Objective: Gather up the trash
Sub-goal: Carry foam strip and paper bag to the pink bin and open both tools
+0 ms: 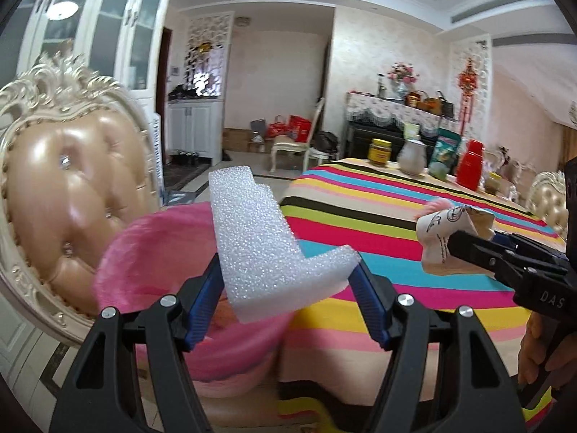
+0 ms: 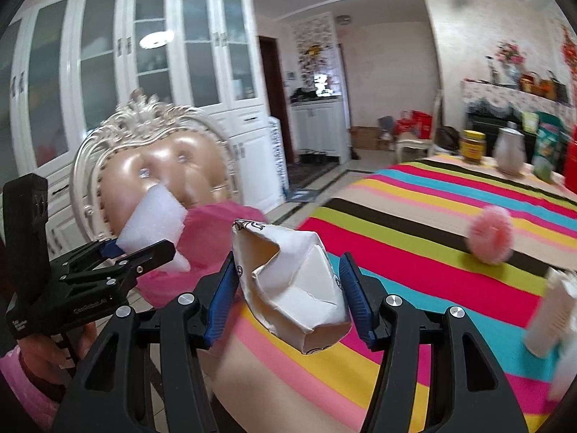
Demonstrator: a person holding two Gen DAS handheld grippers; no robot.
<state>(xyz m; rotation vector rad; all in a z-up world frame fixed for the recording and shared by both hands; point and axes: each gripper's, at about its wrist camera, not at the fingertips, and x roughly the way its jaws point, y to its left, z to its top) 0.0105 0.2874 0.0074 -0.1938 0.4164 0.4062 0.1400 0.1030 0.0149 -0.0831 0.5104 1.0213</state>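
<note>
My left gripper (image 1: 285, 288) is shut on a white L-shaped foam piece (image 1: 259, 245) and holds it over the open pink-lined bin (image 1: 151, 252) beside the table. My right gripper (image 2: 288, 288) is shut on a crumpled white paper carton (image 2: 292, 281) above the table's near corner. In the left wrist view the right gripper (image 1: 468, 249) with the carton (image 1: 438, 238) shows at right. In the right wrist view the left gripper (image 2: 144, 249) with the foam (image 2: 155, 220) shows at left, in front of the bin (image 2: 216, 238).
A striped tablecloth covers the table (image 1: 396, 216). A pink fluffy ball (image 2: 490, 234) and a blurred white box (image 2: 551, 317) lie on it. A yellow jar (image 1: 378, 151), white jug (image 1: 411, 157) and red flask (image 1: 470, 166) stand at the far end. An ornate chair (image 1: 65, 180) stands behind the bin.
</note>
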